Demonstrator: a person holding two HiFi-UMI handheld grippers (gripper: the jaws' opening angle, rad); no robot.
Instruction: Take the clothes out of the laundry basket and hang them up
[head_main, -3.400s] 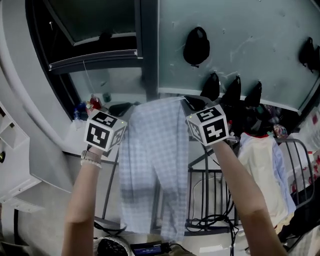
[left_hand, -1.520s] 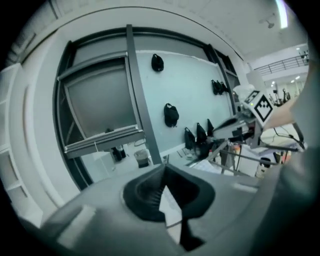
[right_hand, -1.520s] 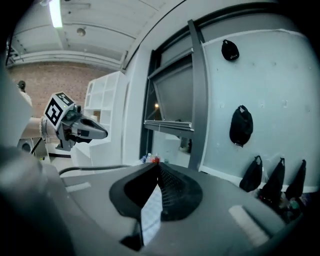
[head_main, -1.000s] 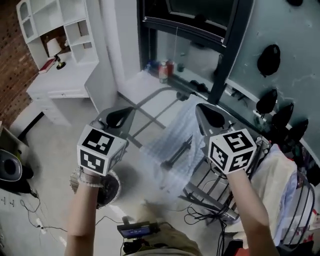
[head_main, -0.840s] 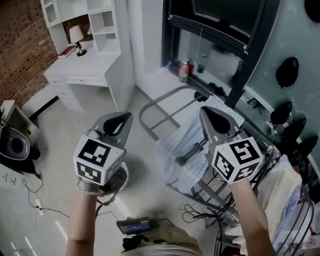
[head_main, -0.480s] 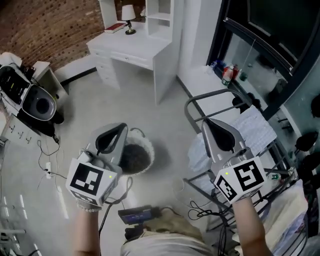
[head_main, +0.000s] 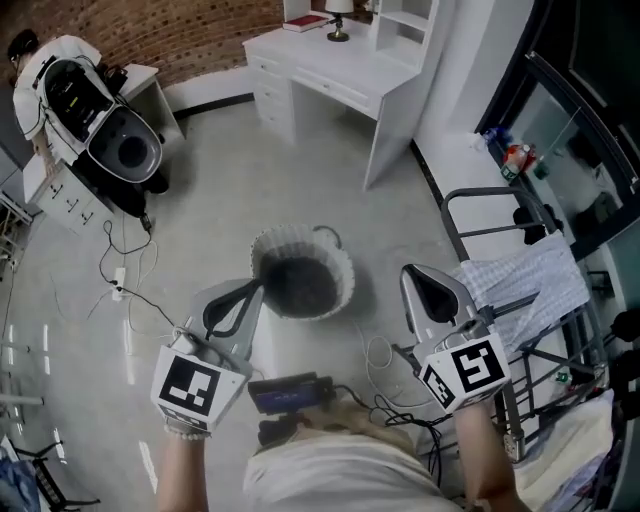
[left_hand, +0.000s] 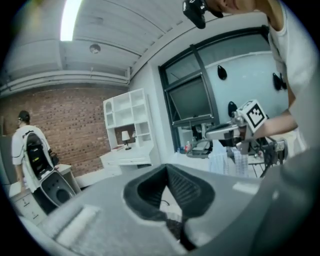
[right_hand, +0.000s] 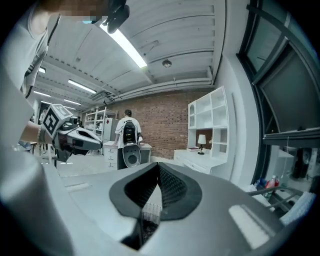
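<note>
Seen from the head view, both tools are held out low in front of the person, above a pale floor (head_main: 200, 200). The left tool (head_main: 248, 293) has its jaws pressed together with nothing between them, and its tip lies just beside the near left rim of the laundry basket (head_main: 300, 233). The right tool (head_main: 415, 278) is likewise pressed together and empty, and it sits to the right of the basket, between it and the drying rack (head_main: 487, 191). The basket is a white woven one standing on the floor ahead of the person, between the two tools; its inside looks dark, and what lies in it cannot be made out. A pale checked garment (head_main: 525, 280) is draped over the rack at the right, well apart from the basket. Beyond the basket a white counter (head_main: 330, 60) stands against a brick wall (head_main: 200, 30), with a small lamp (head_main: 340, 8) and a reddish book (head_main: 305, 22) on it. At the upper left a person in a white top (head_main: 40, 55) stands beside dark equipment (head_main: 125, 150), and loose cables (head_main: 125, 280) trail over the floor near it. A few bottles (head_main: 515, 158) stand on the sill by the window at the right
</note>
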